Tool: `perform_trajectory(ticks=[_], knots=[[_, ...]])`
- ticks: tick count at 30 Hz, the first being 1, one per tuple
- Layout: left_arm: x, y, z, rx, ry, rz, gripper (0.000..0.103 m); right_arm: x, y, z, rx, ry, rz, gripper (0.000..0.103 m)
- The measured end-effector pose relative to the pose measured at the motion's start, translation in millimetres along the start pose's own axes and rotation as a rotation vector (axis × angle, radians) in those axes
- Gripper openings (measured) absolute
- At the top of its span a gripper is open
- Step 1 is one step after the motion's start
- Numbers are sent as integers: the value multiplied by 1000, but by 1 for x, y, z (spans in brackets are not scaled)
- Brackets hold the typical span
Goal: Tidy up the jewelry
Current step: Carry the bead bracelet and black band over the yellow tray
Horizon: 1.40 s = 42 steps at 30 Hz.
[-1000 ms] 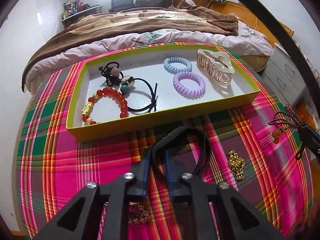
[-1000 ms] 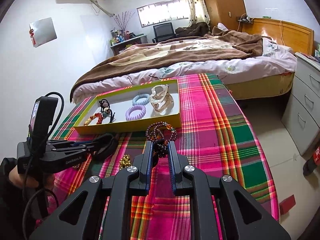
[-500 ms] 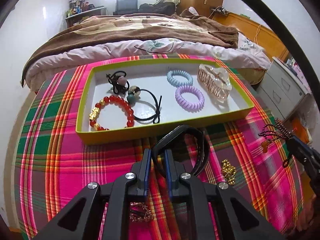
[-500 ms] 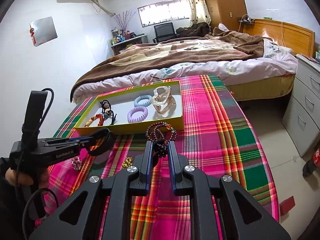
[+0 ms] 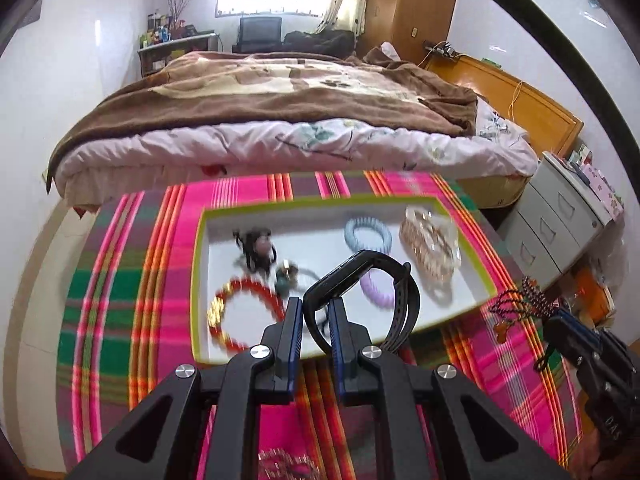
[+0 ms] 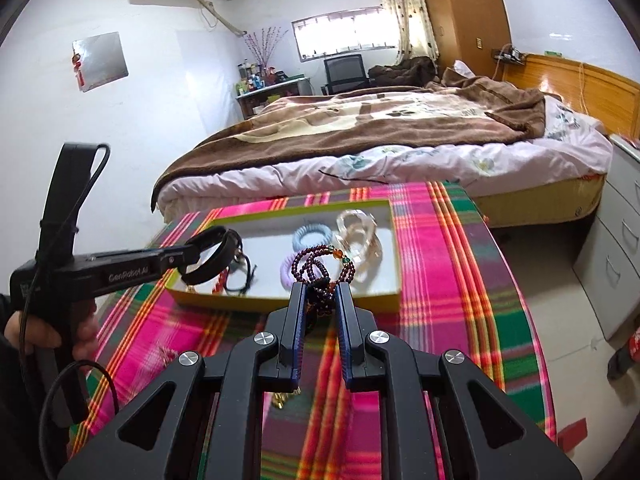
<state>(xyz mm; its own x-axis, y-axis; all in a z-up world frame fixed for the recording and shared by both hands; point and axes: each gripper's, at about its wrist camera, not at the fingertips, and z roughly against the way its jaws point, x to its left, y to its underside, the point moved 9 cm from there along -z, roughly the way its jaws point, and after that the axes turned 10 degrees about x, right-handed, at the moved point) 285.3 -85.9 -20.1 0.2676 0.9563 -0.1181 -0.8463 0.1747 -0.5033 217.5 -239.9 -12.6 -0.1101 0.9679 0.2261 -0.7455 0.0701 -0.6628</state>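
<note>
My left gripper (image 5: 314,308) is shut on a black strap bracelet (image 5: 400,284) and holds it lifted over the front part of the yellow-green tray (image 5: 200,220); the pair shows in the right wrist view (image 6: 216,256). My right gripper (image 6: 322,294) is shut on a dark purple bead bracelet (image 6: 320,260), raised in front of the tray (image 6: 288,302); it also shows in the left wrist view (image 5: 524,300). In the tray lie a red bead bracelet (image 5: 244,308), black hair ties (image 5: 256,248), a blue coil tie (image 5: 368,234), a purple coil tie (image 5: 380,292) and a clear claw clip (image 5: 432,244).
The tray sits on a pink and green plaid tablecloth (image 5: 120,288). A gold trinket (image 6: 284,398) and a small sparkly piece (image 5: 280,464) lie on the cloth near me. A bed (image 5: 260,120) is behind the table and grey drawers (image 5: 560,220) stand at the right.
My left gripper has risen and moved forward with the black bracelet, from the cloth to over the tray's front. My right gripper has moved closer to the tray with the bead bracelet.
</note>
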Motion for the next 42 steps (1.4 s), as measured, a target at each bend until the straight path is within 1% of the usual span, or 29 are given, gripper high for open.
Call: perform_trajectory(ticks=[7,16,21,25,30,42], knots=[[10,-35,-13,-2,-8,8,13,12,-20,-24,17,-10,24,15],[16,-59,-55,50,-18,9,13,16,-23,-64,91,-24,35,15],[17,-64,-79,84,-36,3,14,13,-19,-84,145,-44,41,15],[20,-63,-95,111,-68,3,14,9,-18,-94,165,-34,42,15],[21,-62,-109,130,-76,2,14,8,-15,-102,182,-15,54,15],[24,-63,-115,134,-77,12,14,5,-8,-111,208,38,76,16]])
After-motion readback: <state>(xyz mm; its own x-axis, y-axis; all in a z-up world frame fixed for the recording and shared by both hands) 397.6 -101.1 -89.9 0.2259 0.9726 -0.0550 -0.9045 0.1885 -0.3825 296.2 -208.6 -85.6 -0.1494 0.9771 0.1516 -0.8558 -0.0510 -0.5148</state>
